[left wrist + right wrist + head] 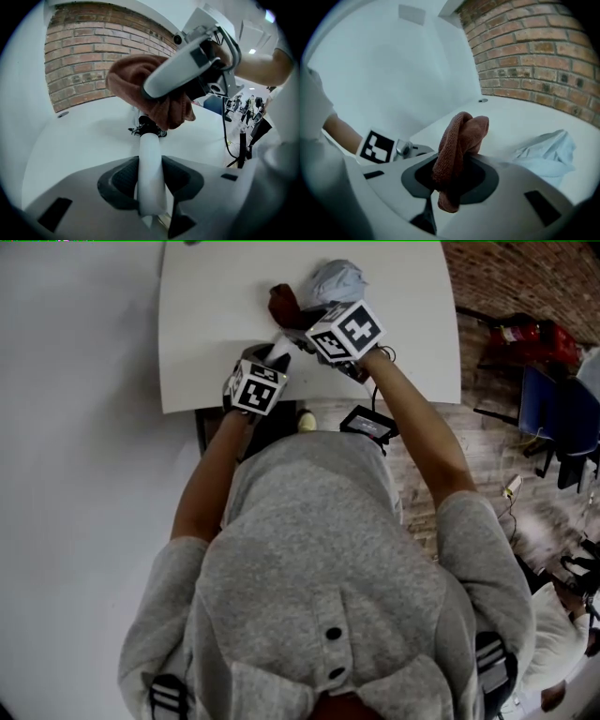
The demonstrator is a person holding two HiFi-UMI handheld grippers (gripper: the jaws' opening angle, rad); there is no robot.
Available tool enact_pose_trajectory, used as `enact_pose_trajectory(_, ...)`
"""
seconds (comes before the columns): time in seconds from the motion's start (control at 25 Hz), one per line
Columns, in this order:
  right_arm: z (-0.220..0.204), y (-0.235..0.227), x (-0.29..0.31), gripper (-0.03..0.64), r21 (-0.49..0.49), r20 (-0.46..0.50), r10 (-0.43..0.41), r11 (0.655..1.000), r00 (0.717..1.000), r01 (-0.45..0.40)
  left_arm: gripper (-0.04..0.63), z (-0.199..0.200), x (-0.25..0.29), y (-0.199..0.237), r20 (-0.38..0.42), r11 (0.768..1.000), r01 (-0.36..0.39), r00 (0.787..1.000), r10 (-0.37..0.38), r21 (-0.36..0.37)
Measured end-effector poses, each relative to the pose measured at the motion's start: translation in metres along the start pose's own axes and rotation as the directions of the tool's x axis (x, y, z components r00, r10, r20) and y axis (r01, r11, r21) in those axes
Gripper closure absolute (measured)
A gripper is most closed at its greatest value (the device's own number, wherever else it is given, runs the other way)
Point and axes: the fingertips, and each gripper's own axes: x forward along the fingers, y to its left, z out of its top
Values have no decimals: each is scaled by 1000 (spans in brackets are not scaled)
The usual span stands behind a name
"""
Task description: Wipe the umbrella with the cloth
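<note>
The umbrella's white handle (151, 164) sits between the jaws of my left gripper (151, 174), which is shut on it. In the head view that gripper (266, 364) is at the near edge of the white table (206, 324). The umbrella's pale blue canopy (548, 152) lies crumpled on the table (337, 279). My right gripper (457, 164) is shut on a brown cloth (459, 140). It holds the cloth (140, 89) just above the handle's far end, near the black collar (149, 127). The cloth (283, 301) lies between the two grippers and the canopy.
A brick wall (89, 51) stands behind the table. To the right of the table are a brick-patterned floor, red items (525, 334) and blue chairs (553, 413). A black device (368, 423) hangs by the table's near edge. Another person (562, 624) sits at lower right.
</note>
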Motion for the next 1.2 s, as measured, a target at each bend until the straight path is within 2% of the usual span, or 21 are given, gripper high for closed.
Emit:
enact_pose_trajectory(0.04,8,4,-1,518,65,40,59,996,997,-62,442,1,0,0,2,1000,0,1000,0,2)
enact_pose_trajectory(0.12,19,7,-4,518,193,108,156,966,982,-174,442,1,0,0,1,1000,1,1000,-1,2)
enact_pose_trajectory(0.2,18,-4,-6,518,267,110,167,945,980,-191,442,2,0,0,-1,1000,3,1000,-3,2)
enact_pose_trajectory(0.32,0,-33,-6,518,279,15,72,957,997,-73,442,3,-2,0,-1,1000,3,1000,-3,3)
enact_pose_trajectory(0.4,-9,-46,-10,518,283,-20,34,959,999,-27,442,4,-2,-1,2,1000,6,1000,-6,9)
enact_pose_trajectory(0.64,-15,-65,-21,518,230,-64,-52,971,997,65,442,3,-2,-1,-1,1000,11,1000,-11,6)
enact_pose_trajectory(0.8,-13,-84,-32,518,191,-77,-140,970,987,152,442,3,-3,1,-8,1000,8,1000,-8,2)
enact_pose_trajectory(1.2,-19,-100,-47,518,138,-81,-227,962,970,237,442,2,-3,1,-4,1000,5,1000,-5,2)
